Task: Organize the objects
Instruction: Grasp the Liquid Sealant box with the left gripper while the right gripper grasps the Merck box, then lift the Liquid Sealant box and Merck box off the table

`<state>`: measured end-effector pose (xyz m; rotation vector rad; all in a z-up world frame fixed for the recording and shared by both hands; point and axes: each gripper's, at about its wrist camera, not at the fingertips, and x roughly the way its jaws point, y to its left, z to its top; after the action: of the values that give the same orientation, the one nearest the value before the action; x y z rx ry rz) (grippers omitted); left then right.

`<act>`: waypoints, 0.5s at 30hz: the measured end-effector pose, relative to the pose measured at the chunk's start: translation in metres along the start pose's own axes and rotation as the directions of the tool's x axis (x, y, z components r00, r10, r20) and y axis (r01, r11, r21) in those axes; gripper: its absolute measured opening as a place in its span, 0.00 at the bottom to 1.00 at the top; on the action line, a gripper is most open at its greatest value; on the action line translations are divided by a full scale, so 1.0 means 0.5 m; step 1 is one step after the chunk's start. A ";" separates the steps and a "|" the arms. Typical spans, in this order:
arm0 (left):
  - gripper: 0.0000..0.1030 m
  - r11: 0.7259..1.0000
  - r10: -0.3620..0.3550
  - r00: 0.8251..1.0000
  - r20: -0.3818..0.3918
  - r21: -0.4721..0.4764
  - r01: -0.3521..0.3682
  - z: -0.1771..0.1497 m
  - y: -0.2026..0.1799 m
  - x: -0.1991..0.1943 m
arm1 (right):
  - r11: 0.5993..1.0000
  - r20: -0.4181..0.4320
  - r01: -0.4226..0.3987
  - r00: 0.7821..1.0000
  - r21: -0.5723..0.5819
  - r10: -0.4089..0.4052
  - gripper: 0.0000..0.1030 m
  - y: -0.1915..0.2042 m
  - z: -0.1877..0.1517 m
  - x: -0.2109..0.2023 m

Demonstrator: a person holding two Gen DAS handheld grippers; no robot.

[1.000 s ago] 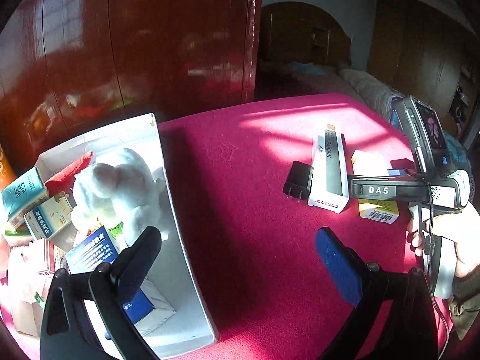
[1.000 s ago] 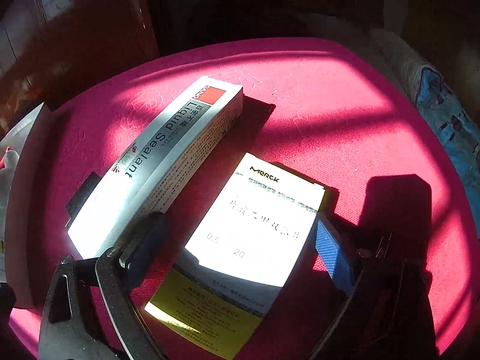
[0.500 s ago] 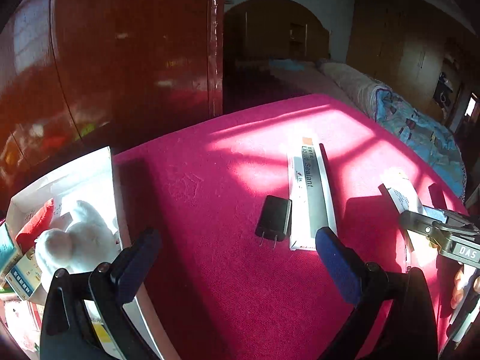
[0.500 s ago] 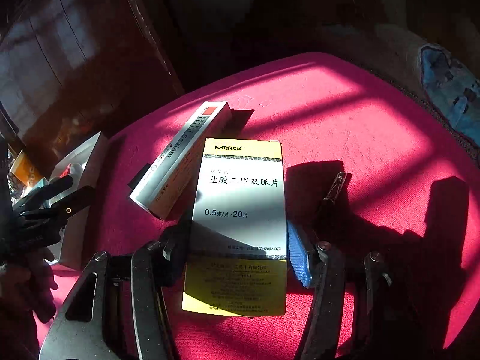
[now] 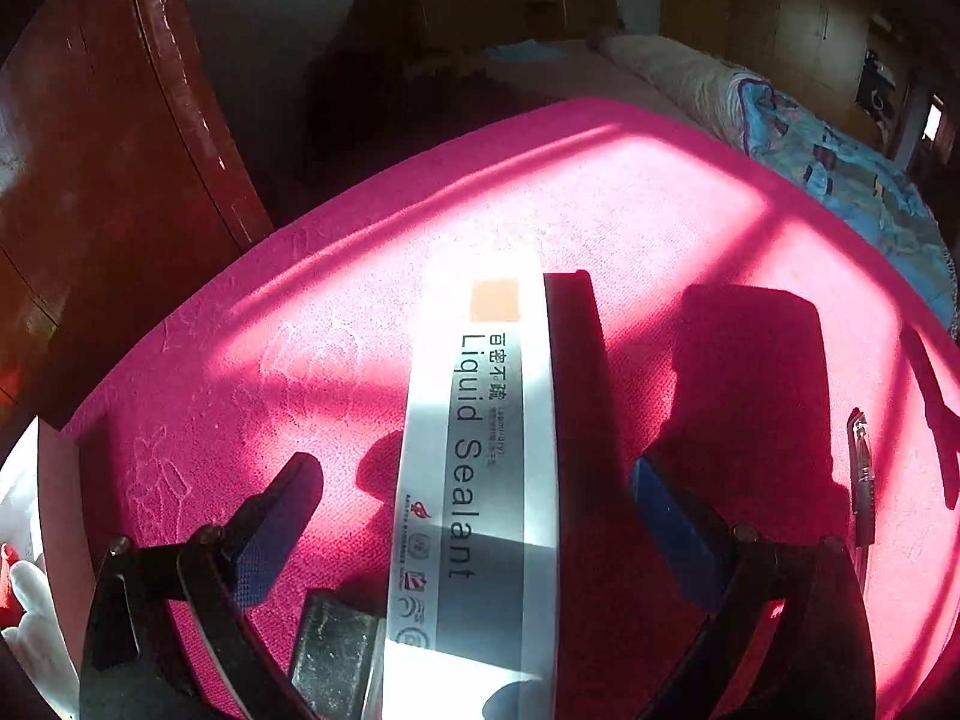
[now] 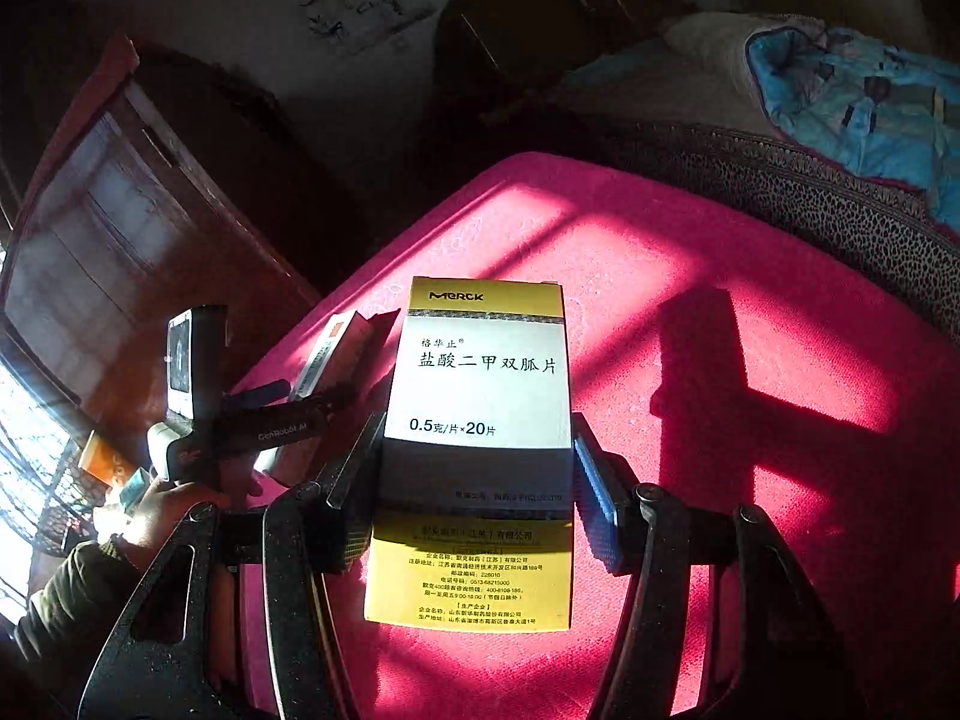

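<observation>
A long white and grey "Liquid Sealant" box (image 5: 480, 450) lies on the pink tablecloth (image 5: 690, 228). My left gripper (image 5: 474, 522) is open and straddles it, with both pads clear of its sides. A black charger (image 5: 336, 654) rests against the box's near left end. My right gripper (image 6: 474, 486) is shut on a yellow and white Merck medicine box (image 6: 480, 396), held above the cloth. In the right wrist view the left gripper (image 6: 264, 408) and the hand (image 6: 162, 510) holding it show at the left, beside the sealant box (image 6: 327, 360).
A pen (image 5: 861, 468) lies on the cloth to the right of the left gripper. A white storage box (image 5: 54, 540) with a plush toy (image 5: 24, 600) sits at the table's left edge. A dark wooden cabinet (image 5: 108, 150) stands behind, and a bed (image 5: 840, 168) lies to the right.
My right gripper closed on the medicine box and lifted it off the cloth. My left gripper swung right, away from the white storage box, and came down over the sealant box.
</observation>
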<state>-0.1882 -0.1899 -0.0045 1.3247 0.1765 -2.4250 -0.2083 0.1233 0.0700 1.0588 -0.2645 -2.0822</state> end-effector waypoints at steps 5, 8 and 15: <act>0.41 1.000 -0.013 1.000 0.026 -0.004 0.013 -0.008 -0.003 -0.038 | 0.999 0.028 -0.031 0.999 -0.014 0.031 0.55 0.008 0.000 -0.021; 0.41 0.999 -0.039 0.996 0.085 -0.010 0.040 -0.034 -0.006 -0.083 | 0.998 0.054 -0.049 0.997 -0.029 0.050 0.55 0.028 -0.003 -0.033; 0.41 0.991 -0.079 0.960 0.269 -0.086 0.105 -0.118 -0.010 -0.254 | 0.995 0.104 -0.050 0.993 -0.091 0.059 0.55 0.083 -0.011 -0.060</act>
<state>-0.0818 -0.1354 0.0683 0.9570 0.2883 -2.6051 -0.1707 0.1175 0.1047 0.8800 -0.2489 -2.0843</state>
